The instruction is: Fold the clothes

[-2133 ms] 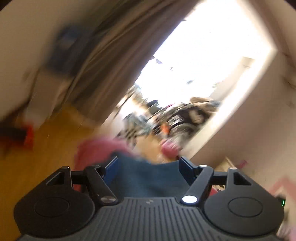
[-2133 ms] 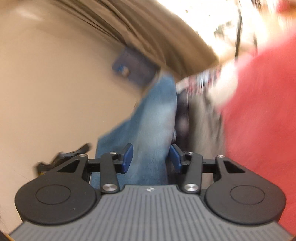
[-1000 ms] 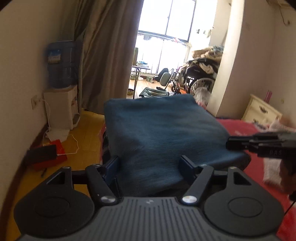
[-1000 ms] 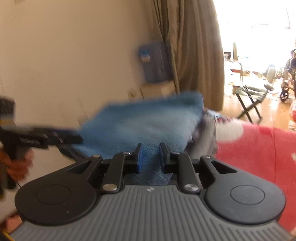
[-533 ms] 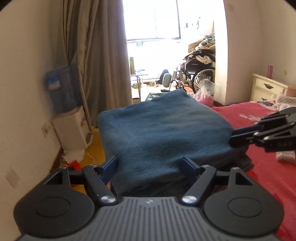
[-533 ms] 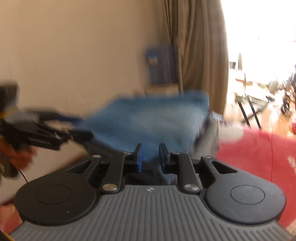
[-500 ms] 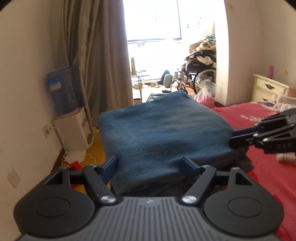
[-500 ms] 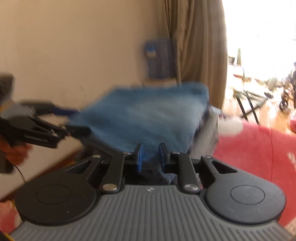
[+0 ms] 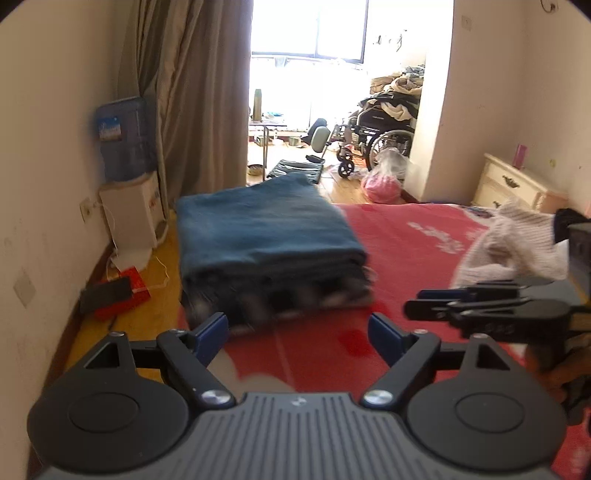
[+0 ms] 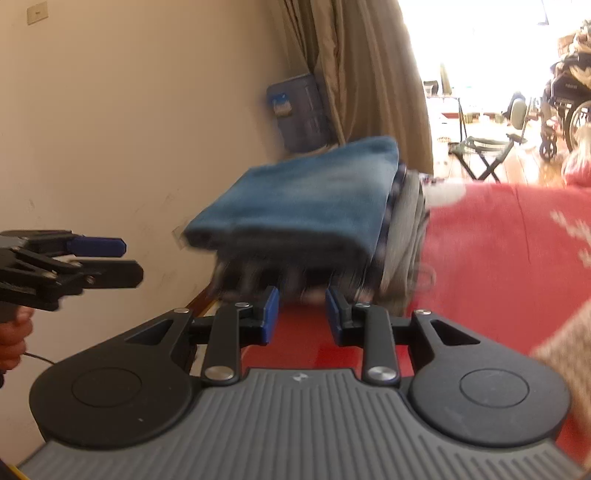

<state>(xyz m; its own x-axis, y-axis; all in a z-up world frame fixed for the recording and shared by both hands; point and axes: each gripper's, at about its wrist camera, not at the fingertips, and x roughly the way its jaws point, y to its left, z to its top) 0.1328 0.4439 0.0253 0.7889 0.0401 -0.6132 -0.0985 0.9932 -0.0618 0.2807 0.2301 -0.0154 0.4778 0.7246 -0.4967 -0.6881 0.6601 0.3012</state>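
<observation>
Curtain [image 9: 192,92]: beside the bright window [image 9: 306,29]
Water dispenser [image 9: 127,206]: against the wall
Wheelchair [image 9: 380,129]: piled with laundry
Nightstand [image 9: 513,184]: far right

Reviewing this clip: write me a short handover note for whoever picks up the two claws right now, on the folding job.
Left claw: open, jaws just widened, nothing between them, clear of the pile.
Right claw: open by a narrower gap, jaws just opened, empty, just short of the pile.
Folded blue garment: lies on top of the stack of folded clothes at the corner of the red bed, released.
Done: blue piece folded and stacked.
Left: a pale knit garment lies unfolded further right on the bed; likely the next to fold.
</observation>
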